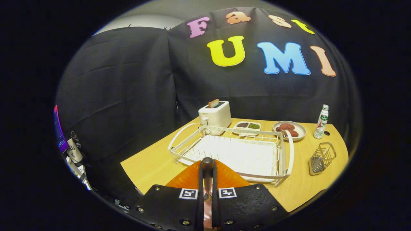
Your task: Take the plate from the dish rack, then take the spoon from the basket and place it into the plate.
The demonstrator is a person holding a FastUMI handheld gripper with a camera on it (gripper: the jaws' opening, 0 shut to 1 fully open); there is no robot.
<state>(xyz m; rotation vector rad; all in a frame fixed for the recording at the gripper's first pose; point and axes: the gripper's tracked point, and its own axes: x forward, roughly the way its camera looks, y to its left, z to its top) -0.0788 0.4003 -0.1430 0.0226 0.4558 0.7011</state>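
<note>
I am seeing the white wire dish rack point(231, 152) lying at twelve o'clock on the pale wooden table point(151, 163), the white toaster point(214, 115) sitting behind it, the small metal mesh basket point(322, 158) standing at two o'clock.

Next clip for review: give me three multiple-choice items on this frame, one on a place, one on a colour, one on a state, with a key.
1. Where does the toaster stand?
A. beyond the dish rack
B. inside the wire basket
C. beside the bottle

2. What colour is the plate at the fingers?
A. white
B. orange
C. blue

3. What state is the gripper in?
A. wide open
B. shut on the plate
C. shut on a bottle

Key: 1 A, the toaster sits behind the rack's far rail. 2 B, the plate's ribbed rim is orange. 3 B, both fingers press its edge from either side.
</note>
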